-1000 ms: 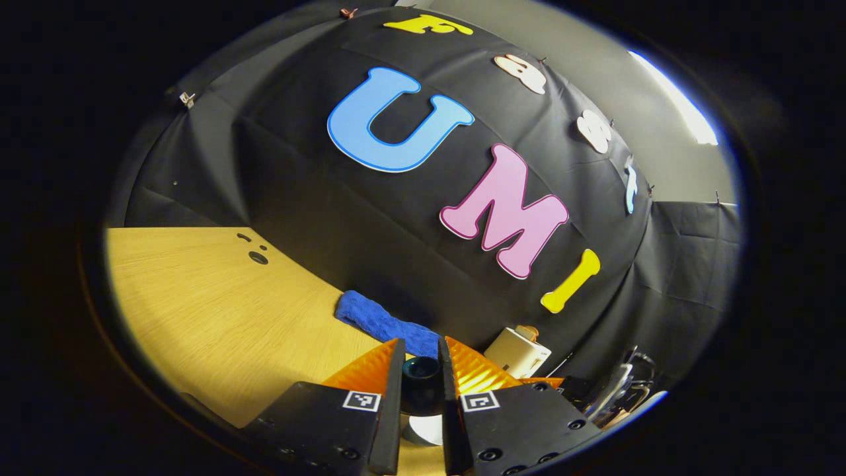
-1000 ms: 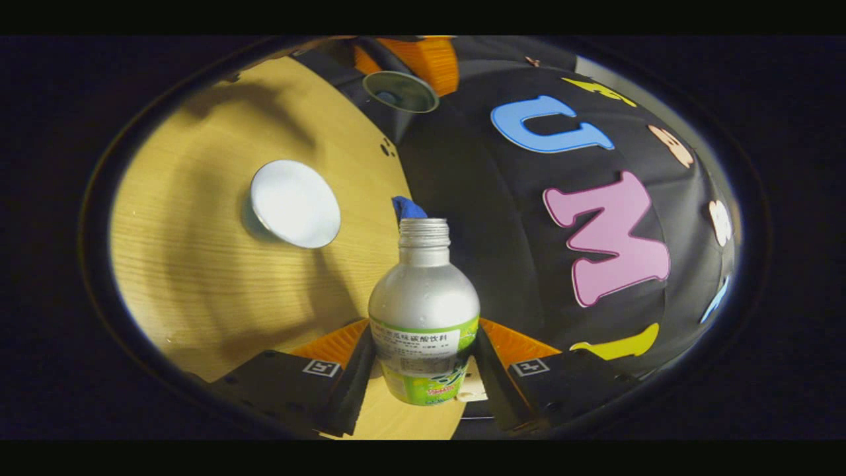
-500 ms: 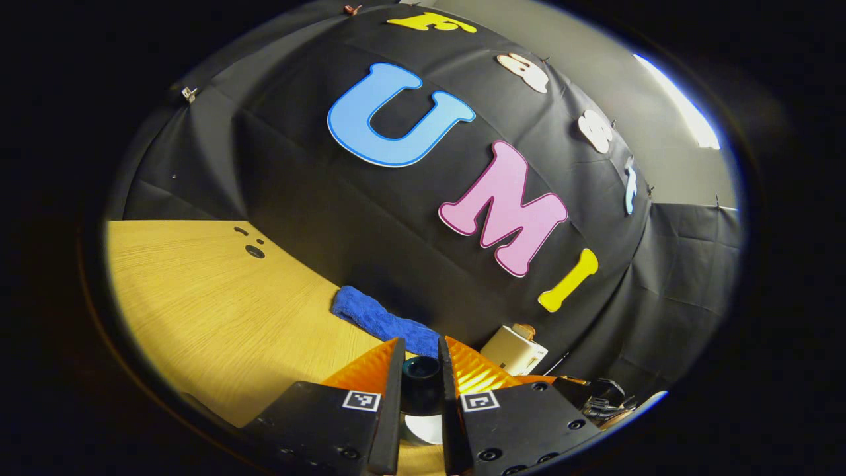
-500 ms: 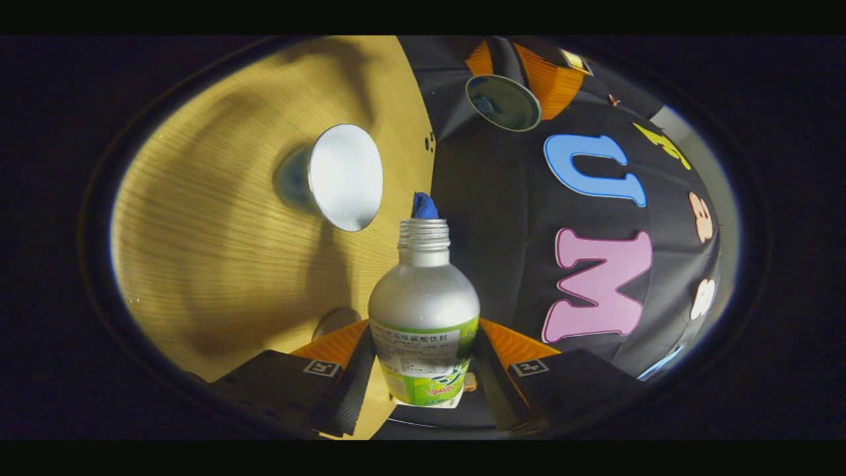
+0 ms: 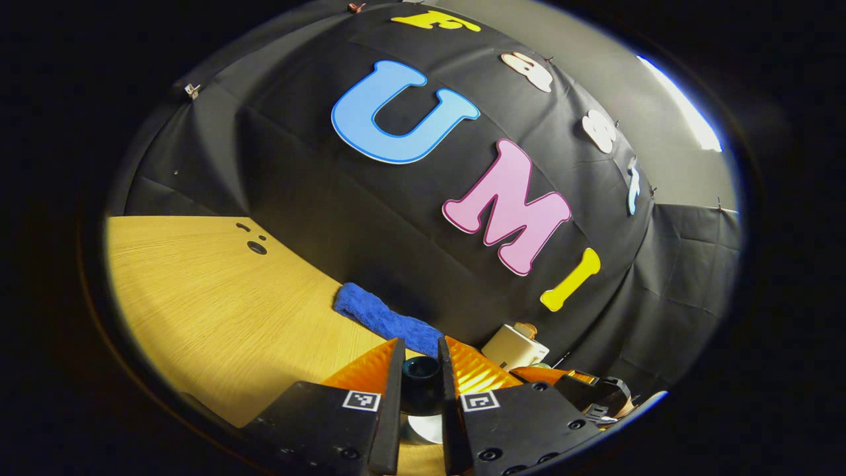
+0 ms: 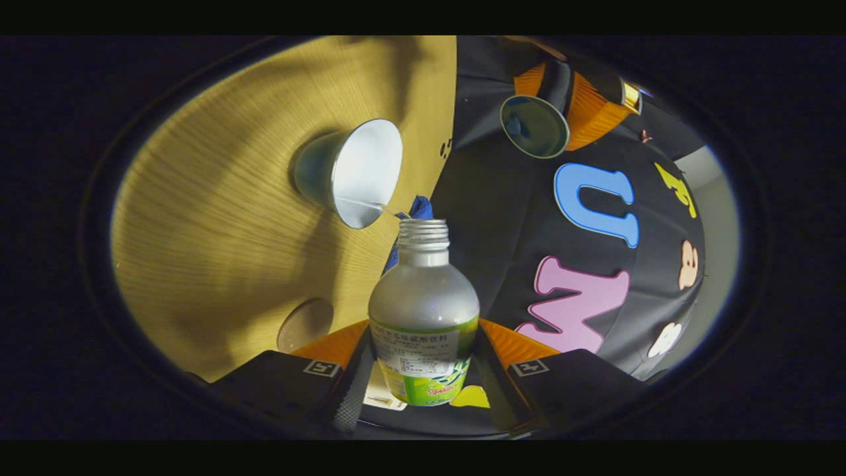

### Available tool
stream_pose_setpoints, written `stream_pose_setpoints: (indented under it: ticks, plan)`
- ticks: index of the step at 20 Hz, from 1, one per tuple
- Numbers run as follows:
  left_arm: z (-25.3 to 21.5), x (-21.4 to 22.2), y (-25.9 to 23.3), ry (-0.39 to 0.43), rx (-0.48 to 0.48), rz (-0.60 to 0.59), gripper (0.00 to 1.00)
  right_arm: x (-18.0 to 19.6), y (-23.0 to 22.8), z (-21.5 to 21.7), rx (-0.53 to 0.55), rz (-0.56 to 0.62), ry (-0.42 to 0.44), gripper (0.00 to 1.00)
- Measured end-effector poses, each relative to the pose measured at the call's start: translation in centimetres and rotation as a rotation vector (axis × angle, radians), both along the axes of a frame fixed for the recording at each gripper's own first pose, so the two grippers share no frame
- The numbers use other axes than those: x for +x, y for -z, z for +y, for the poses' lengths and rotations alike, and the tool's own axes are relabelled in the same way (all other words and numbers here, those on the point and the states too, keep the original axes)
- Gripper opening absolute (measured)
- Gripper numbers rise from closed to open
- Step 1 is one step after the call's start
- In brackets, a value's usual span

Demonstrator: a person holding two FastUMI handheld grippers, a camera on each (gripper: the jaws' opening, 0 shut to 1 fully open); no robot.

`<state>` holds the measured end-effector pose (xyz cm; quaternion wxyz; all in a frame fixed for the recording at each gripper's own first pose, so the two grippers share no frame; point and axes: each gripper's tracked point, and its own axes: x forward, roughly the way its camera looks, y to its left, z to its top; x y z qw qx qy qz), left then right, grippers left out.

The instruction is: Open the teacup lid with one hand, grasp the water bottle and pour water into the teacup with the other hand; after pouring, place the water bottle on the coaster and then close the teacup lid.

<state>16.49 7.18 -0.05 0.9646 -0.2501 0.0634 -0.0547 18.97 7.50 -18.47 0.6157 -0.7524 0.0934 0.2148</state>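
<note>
The right hand-held gripper [image 6: 423, 370] was clenched on the water bottle [image 6: 423, 311], both fingers pressing the labelled lower body from either side. The bottle lay along the gripper's own line, its long axis running from the base between the fingers out to the open threaded neck, and that neck pointed at the rim of the teacup [image 6: 350, 173], almost touching it. A thin thread of water seemed to cross from the mouth to the cup's pale inside, so the pour looked under way. The cup stood on the table [image 6: 218, 238], away from its edges, with the round coaster [image 6: 305, 324] near it on the same surface.

The left hand-held gripper [image 5: 420, 383] was closed on the dark knob of the teacup lid [image 5: 421, 390], held up clear of the cup; in the right gripper view the lid's [image 6: 534, 125] underside faced the camera. A blue cloth [image 5: 383, 317] lay at the table's far edge against the wall, with a small white box [image 5: 514, 347] beside it.

The bottle looked like thin, smooth plastic: probably light, a little slippery and apt to dent, so the broad middle was the sound place to hold it. The cup and lid seemed hard and breakable; the knob was the natural grip.
</note>
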Motion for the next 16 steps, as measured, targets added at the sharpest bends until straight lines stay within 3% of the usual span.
stream_pose_setpoints:
  ticks: [16]
  plan:
    - [-0.7, -0.1, -0.2, 0.015, 0.000, 0.005, 0.30, 1.3, -4.1, 1.6, -0.254, -0.171, -0.200, 0.78]
